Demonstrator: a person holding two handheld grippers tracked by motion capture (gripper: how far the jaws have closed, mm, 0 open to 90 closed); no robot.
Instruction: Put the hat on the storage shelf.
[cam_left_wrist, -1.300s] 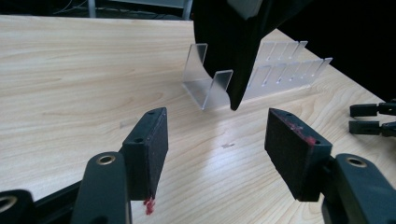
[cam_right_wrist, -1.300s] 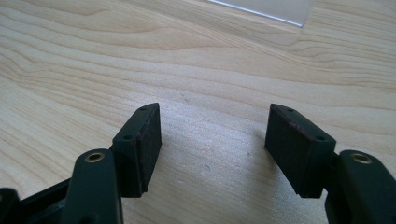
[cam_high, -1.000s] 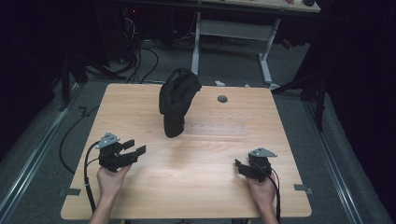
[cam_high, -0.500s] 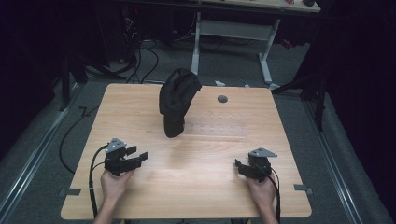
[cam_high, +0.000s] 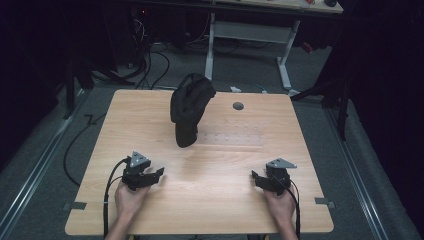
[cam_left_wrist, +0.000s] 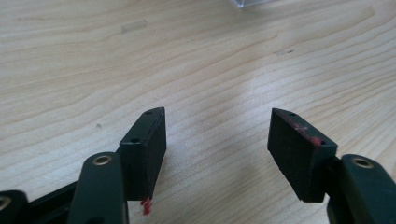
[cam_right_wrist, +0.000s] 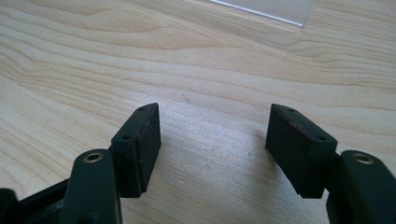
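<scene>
A black bag (cam_high: 188, 107) stands upright on the far middle of the wooden table (cam_high: 150, 115). My left gripper (cam_high: 156, 175) sits low over the near left of the table, a hand behind it, well short of the bag. Its jaws stand apart with only bare wood between them in the left gripper view (cam_left_wrist: 217, 135). My right gripper (cam_high: 256, 178) rests at the near right, jaws also wide with nothing between them (cam_right_wrist: 215, 133). Both point toward the table's middle.
A clear flat plastic sheet (cam_high: 235, 137) lies right of the bag, its edge (cam_right_wrist: 275, 10) at the top of the right gripper view. A round grommet (cam_high: 238, 106) sits at the far side. Cables trail off the table's left edge (cam_high: 75, 145).
My left gripper has sunk toward the table and come a little nearer the front edge. The right gripper and the bag have not moved.
</scene>
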